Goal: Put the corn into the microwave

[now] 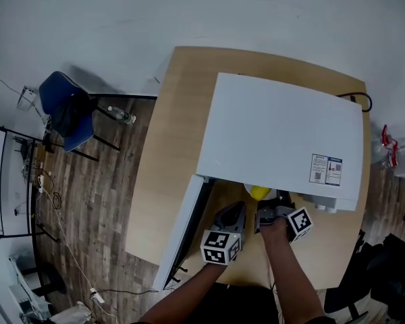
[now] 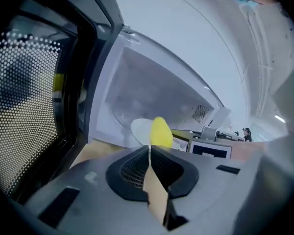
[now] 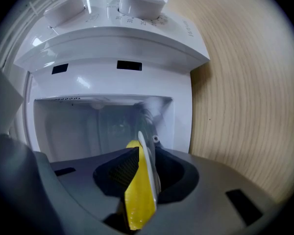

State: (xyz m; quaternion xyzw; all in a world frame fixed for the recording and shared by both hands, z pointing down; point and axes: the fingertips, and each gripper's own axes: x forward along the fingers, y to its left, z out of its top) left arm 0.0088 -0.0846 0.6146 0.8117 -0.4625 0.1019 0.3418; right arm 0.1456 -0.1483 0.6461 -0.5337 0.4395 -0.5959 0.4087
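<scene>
The right gripper (image 3: 146, 148) is clenched on the corn (image 3: 137, 195) and a white plate's (image 2: 139, 130) rim at the open microwave's (image 1: 277, 133) mouth. From overhead, the microwave's top hides most of both. The left gripper (image 2: 150, 150) is closed and empty.

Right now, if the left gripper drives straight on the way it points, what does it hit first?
Most likely the corn on the white plate at the mouth of the open microwave, dead ahead of the left gripper, whose jaws are shut. Depth is unclear.
</scene>
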